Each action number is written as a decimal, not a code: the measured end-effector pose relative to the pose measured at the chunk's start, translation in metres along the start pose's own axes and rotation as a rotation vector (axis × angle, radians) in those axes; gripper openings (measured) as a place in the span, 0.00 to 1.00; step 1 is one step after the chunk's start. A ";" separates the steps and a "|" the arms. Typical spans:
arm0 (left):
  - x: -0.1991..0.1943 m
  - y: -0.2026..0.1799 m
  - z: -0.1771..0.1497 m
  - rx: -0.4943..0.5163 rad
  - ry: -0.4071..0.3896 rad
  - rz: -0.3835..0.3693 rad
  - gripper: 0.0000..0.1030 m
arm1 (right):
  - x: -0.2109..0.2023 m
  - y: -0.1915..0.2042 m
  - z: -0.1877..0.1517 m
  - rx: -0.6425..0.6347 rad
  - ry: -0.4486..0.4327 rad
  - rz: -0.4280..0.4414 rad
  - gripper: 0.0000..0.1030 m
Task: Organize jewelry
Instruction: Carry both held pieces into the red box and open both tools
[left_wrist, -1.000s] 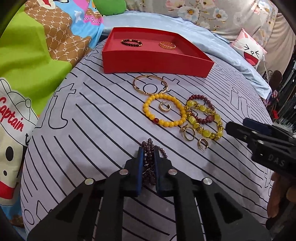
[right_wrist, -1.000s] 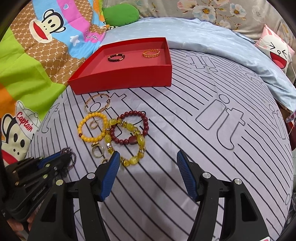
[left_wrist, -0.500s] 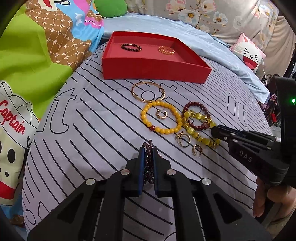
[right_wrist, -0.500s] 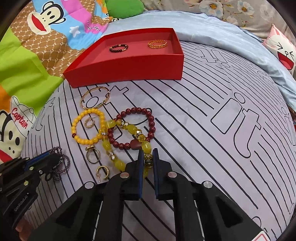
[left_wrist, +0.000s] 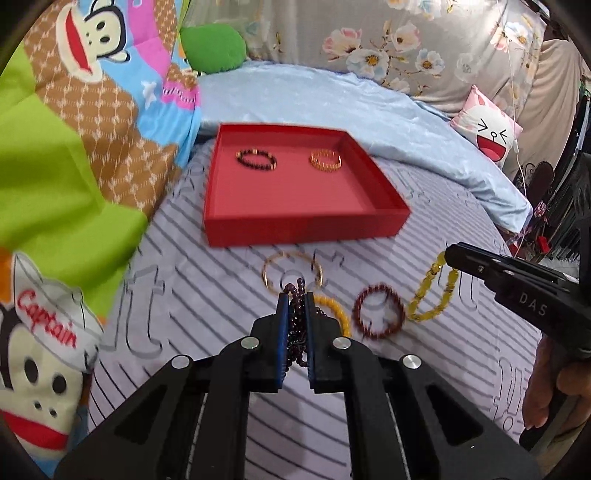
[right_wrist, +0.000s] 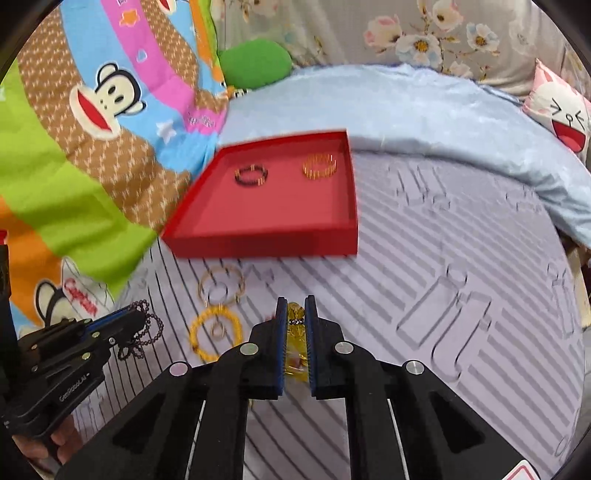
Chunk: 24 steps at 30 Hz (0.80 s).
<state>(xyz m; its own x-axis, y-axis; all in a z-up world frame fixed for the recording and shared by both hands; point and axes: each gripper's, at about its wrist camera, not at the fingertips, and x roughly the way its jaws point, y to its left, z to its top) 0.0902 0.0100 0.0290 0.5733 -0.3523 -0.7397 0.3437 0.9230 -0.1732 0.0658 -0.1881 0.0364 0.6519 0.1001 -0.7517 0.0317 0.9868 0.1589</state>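
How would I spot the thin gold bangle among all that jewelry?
Find the red tray on the striped sheet. The thin gold bangle lies just before its near wall. Unlike the yellow bead bracelet nearby, it is a plain open hoop without beads.

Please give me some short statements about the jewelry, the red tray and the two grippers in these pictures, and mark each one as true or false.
1. The red tray holds two bracelets. True: a dark beaded bracelet and an orange-gold bracelet lie apart inside it.
2. The left gripper is open and holds nothing. False: it is shut on the purple bead strand.
3. The right gripper grips the yellow-green bracelet. True: in the left wrist view the bracelet hangs from its tip.
4. The dark red bracelet lies in the tray. False: it lies on the striped sheet.
5. The thin gold bangle lies on the sheet in front of the tray. True.
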 end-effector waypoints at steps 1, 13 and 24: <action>0.001 0.000 0.007 0.003 -0.008 0.004 0.08 | 0.000 -0.001 0.007 0.000 -0.009 0.000 0.08; 0.058 0.016 0.120 0.091 -0.101 0.186 0.08 | 0.038 -0.014 0.111 -0.030 -0.092 -0.039 0.08; 0.141 0.027 0.137 0.058 -0.002 0.212 0.08 | 0.117 -0.021 0.139 -0.023 -0.021 -0.067 0.09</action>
<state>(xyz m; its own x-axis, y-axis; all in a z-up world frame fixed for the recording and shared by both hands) 0.2825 -0.0361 0.0088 0.6389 -0.1518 -0.7542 0.2577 0.9659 0.0239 0.2473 -0.2148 0.0340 0.6645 0.0317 -0.7466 0.0580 0.9939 0.0938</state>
